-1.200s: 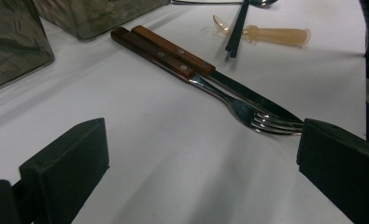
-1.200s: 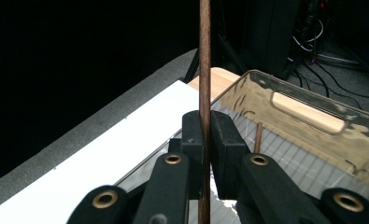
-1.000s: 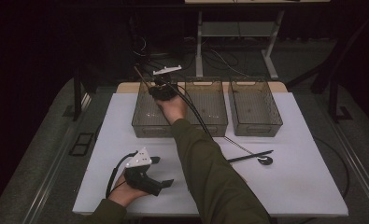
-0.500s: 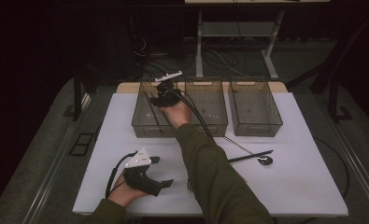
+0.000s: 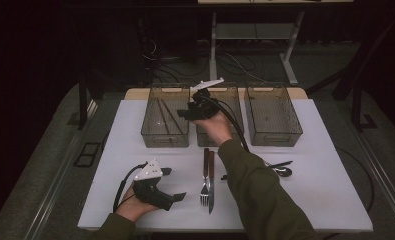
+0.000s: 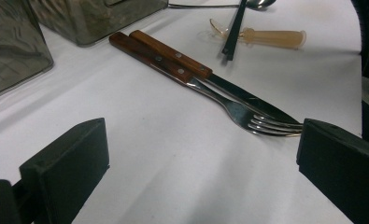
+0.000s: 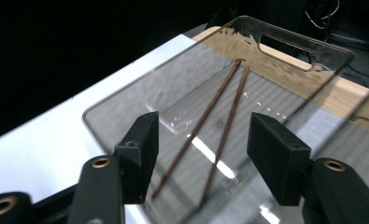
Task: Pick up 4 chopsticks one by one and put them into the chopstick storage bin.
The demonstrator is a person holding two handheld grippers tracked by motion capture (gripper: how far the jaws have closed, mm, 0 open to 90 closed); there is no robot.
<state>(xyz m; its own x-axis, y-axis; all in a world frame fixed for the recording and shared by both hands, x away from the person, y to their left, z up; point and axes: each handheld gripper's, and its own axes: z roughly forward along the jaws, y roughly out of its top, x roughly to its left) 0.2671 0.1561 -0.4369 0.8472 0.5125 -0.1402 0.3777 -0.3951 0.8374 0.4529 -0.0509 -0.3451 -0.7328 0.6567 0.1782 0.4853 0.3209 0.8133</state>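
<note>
Lying in left bin [image 7: 102,116]: two thin brown chopsticks [image 7: 219,126] | right gripper [image 7: 201,154] agape above

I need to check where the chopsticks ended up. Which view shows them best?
The right gripper view: the two chopsticks lie in the clear bin, seen between the open jaws of the right gripper. The high view shows them as thin dark lines in the left bin, too small for detail.

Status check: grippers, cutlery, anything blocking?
Right hand-held gripper open, empty, over left bin holding chopsticks. Left hand-held gripper open beside fork, knife. Nothing blocking.
</note>
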